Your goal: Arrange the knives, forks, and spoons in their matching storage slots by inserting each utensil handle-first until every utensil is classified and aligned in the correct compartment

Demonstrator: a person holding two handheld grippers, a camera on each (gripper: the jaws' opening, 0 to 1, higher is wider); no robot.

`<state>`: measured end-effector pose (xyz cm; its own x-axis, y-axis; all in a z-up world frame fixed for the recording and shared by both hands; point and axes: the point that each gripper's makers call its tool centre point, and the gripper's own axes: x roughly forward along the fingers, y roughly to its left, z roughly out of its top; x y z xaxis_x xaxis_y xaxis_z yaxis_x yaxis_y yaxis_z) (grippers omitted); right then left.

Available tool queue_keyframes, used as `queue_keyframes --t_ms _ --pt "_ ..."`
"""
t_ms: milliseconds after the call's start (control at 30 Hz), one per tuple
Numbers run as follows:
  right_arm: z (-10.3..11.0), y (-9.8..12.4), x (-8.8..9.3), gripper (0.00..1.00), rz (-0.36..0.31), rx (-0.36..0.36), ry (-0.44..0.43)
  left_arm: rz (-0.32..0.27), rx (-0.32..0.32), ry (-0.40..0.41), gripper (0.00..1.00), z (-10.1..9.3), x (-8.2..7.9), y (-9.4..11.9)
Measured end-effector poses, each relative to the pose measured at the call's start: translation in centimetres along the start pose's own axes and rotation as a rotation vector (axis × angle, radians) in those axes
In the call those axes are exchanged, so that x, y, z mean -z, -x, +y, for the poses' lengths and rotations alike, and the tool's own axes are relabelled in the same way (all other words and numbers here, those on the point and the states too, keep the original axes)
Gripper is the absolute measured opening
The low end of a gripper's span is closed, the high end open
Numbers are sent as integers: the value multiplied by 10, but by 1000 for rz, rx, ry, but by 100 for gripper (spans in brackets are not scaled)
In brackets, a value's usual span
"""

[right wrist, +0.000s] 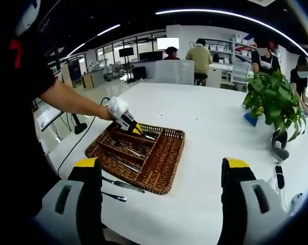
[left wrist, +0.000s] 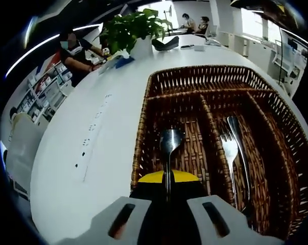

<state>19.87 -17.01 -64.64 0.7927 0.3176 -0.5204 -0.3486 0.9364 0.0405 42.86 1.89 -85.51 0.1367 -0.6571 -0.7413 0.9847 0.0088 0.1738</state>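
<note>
A brown wicker tray with long slots lies on the white table. My left gripper is shut on a steel spoon, whose bowl points forward over the tray's left slot. A fork and a second long steel utensil lie side by side in a slot to the right. In the right gripper view a person's hand holds the left gripper over the tray, with the spoon sticking out of it. My right gripper stands wide open, nothing between its jaws, short of the tray.
Two loose utensils lie on the table beside the tray's near edge. A potted plant stands further along the table, with small dark items near it. People sit and stand at the back of the room.
</note>
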Motion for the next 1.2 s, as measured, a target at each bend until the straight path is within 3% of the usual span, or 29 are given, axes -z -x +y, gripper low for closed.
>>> queue_keyframes --t_ms 67,200,300,700,800,900,967,1000,1067,1133,1200 --pt "1 1 0 100 0 1 -1 -7 0 25 1 0 -2 0" --pt "3 1 1 100 0 0 -2 -1 -1 -1 1 -2 -4 -1" --pt "5 1 -1 100 -5 -4 2 5 -3 -68 1 -4 -6 -3" --pt "7 14 -6 100 -33 -8 19 9 13 3 5 -4 -11 0" --pt "8 17 -7 100 -44 -11 21 21 -5 -58 12 -13 -14 5" --pt "8 18 -9 100 -54 -14 20 -2 -63 -72 13 -3 -24 16" --pt "8 19 -10 100 -61 -17 25 -33 -72 -41 16 1 -33 24" --pt "8 19 -12 100 -68 -20 27 -51 -119 2 18 11 -38 32" --pt "8 18 -15 100 -76 -24 29 -96 -166 6 34 19 -51 45" --pt "7 15 -20 100 -88 -34 31 -100 -208 53 43 29 -48 56" --pt "7 12 -24 100 -93 -43 38 -130 -220 116 54 32 -58 69"
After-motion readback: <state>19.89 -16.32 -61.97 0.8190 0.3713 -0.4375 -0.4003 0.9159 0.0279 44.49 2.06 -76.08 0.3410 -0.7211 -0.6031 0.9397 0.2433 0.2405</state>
